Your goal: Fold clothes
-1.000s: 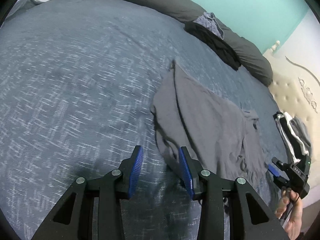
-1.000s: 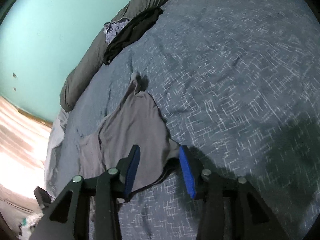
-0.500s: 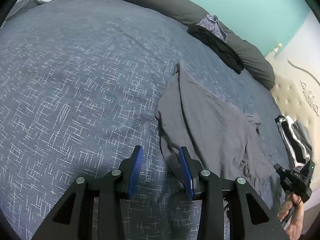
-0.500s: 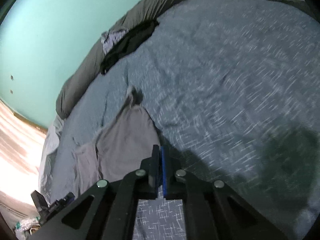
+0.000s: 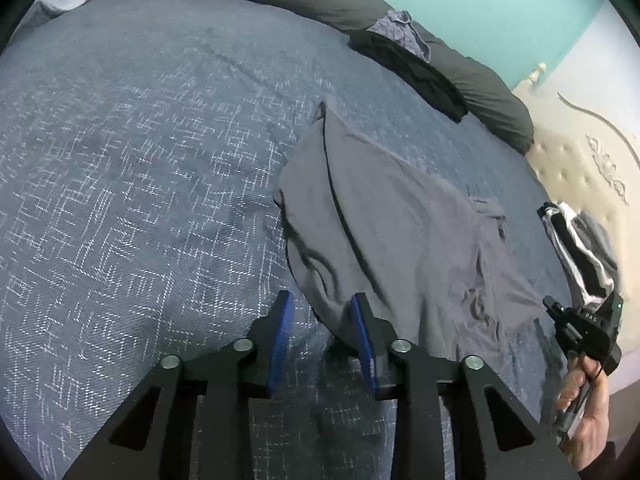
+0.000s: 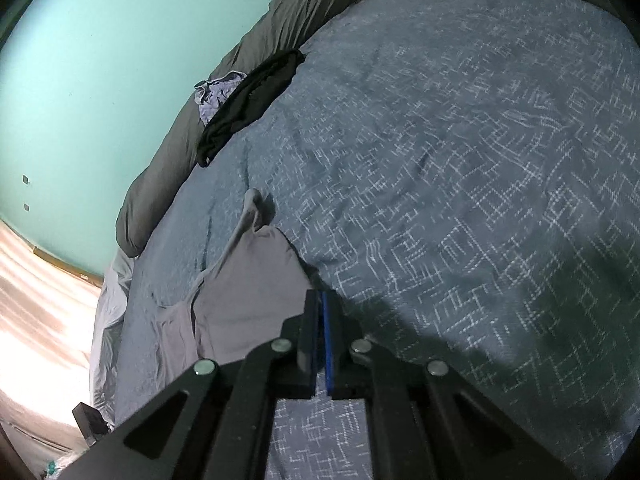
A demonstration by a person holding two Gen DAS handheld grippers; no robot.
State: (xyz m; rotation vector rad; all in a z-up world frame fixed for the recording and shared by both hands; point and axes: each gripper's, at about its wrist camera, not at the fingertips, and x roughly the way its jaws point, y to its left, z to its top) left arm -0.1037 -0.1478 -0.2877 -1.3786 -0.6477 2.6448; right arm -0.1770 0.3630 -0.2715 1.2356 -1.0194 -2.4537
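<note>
While the right tongs (image 6: pixel 320 320) are clamped on a corner of the grey shirt (image 5: pixel 392 232) spread on the bed (image 5: pixel 140 168), the left tongs (image 5: pixel 320 320) have been closing, pads not yet pressing its hem (a miss would bunch the fold).

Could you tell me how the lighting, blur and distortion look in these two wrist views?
Left wrist view: fisheye bends the bedspread into a dome; slight motion blur, even light. Right wrist view: same curvature, a dark shadow on the bedspread at right, and blown-out glare at the left edge.
</note>
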